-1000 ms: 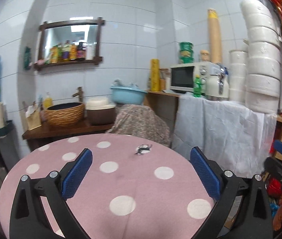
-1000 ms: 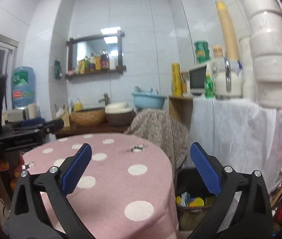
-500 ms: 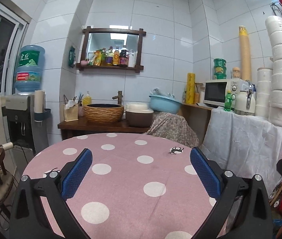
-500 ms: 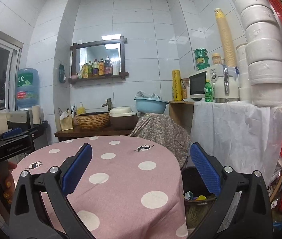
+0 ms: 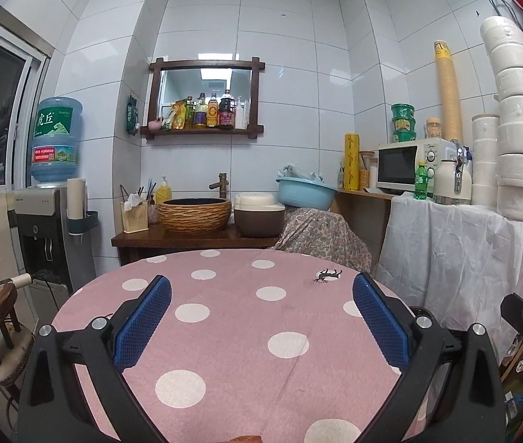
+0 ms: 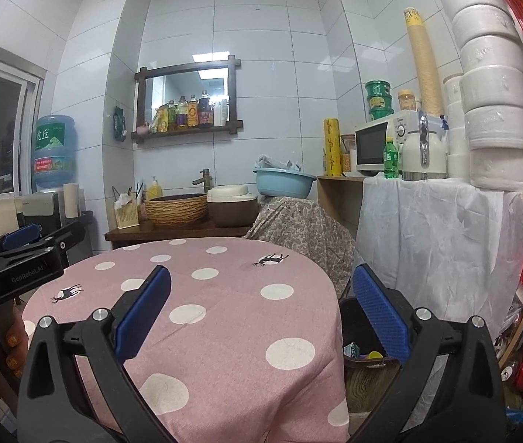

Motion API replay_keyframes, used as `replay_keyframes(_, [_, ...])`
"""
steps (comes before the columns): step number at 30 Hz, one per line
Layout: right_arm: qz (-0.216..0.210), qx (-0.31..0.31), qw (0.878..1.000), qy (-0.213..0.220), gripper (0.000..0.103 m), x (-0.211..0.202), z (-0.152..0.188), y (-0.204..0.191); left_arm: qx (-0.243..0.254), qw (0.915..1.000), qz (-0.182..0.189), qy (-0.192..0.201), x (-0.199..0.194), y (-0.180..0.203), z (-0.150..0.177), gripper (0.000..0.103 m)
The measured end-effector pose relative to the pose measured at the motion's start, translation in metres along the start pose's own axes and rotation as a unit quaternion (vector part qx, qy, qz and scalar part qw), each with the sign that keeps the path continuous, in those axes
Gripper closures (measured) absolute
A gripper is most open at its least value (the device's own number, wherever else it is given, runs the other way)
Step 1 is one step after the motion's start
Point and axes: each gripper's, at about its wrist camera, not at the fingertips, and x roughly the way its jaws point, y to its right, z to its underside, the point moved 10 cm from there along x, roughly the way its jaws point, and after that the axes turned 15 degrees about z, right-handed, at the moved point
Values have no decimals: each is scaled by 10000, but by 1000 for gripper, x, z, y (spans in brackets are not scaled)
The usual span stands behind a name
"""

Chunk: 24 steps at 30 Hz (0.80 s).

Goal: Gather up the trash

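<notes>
Tablecloth [image 5: 246, 332] pink with white polka dots and small black deer prints. Gripper pads [image 5: 143, 325] blue with fine mesh texture on black frames; basin [image 5: 306, 192], centre right of frame, light blue. Draped cloth [image 6: 442, 243], right of frame, white; wall tiles [image 6: 257, 37] white.

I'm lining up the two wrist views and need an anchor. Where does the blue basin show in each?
Left wrist: the blue basin sits right of centre, on the patterned cloth behind the pink table.
Right wrist: the blue basin is at mid-picture, just above centre, on the same cloth.
Shared landmark: the microwave, to the basin's right in both.
</notes>
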Motion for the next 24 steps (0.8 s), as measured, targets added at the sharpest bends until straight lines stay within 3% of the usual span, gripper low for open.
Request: replay_keyframes(24, [-7,-7,10000,-57,6,4,3,-1,-17,9998,-113,-156,5,-8,6,5])
